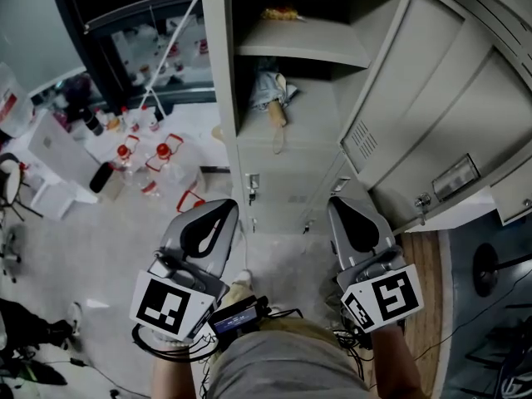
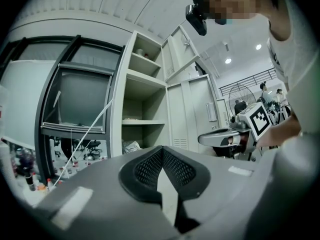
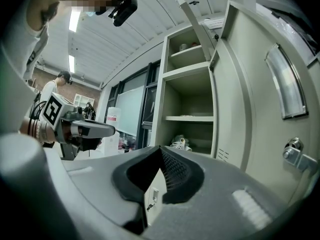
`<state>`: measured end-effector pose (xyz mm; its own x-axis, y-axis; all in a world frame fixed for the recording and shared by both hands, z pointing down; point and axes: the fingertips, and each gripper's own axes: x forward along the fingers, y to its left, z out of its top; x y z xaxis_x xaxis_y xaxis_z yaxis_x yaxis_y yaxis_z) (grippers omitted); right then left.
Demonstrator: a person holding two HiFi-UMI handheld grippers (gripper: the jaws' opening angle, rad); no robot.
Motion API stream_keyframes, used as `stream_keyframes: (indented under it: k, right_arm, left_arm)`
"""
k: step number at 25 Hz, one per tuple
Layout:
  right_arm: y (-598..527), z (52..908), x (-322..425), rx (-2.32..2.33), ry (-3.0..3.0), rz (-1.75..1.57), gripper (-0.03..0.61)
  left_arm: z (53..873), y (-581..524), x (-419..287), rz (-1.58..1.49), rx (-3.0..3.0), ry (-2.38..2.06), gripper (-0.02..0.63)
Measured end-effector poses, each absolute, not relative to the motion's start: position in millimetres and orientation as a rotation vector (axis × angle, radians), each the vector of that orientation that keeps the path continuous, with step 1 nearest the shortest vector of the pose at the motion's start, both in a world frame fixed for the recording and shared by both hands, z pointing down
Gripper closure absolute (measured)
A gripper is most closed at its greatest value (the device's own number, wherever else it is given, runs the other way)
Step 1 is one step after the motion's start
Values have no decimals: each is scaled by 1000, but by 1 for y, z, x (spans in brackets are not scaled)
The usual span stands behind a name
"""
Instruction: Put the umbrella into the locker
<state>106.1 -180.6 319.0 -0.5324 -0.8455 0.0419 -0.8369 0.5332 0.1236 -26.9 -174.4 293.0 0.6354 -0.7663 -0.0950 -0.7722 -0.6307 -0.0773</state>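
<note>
Head view: umbrella [image 1: 268,92] lay inside the open locker [image 1: 218,73], both grippers shut

The tall grey locker filled the top middle of the head view. Its door [image 1: 432,98] swung wide open to the right side of the frame. A shelf [image 1: 303,41] sat near the top of the locker.

The left gripper [image 1: 221,213] was in the lower left of the frame, and the right gripper [image 1: 339,209] was in the lower right. Both pointed at the locker but stayed well apart from it. Each one had a marker cube [image 1: 169,304] at its back end. In the left gripper view, the left gripper's [image 2: 162,152] jaws were pressed together with nothing between them. In the right gripper view, the right gripper's [image 3: 160,152] jaws were pressed together too, and they held nothing.

The folded umbrella lay on the bottom of the open part of the locker, under the shelf, near the top middle of the head view. Its handle pointed out to the front. It showed small in the middle of the left gripper view [image 2: 131,146] and of the right gripper view [image 3: 180,143]. No gripper touched it.

Small bottles [image 1: 164,151] with red tops stood on the floor [image 1: 100,248] at the left of the head view.
</note>
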Motion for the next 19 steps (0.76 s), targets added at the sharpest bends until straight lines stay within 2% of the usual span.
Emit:
stream_keyframes:
  k: [4, 19]
  right_arm:
    - [-179, 324, 106, 1466, -2655, -119, 578]
    - [-179, 323, 103, 1474, -2647, -113, 578]
  left_arm:
    - [308, -175, -33, -22, -2751, 1359, 595]
    - [303, -171, -50, 55, -2700, 1468, 595]
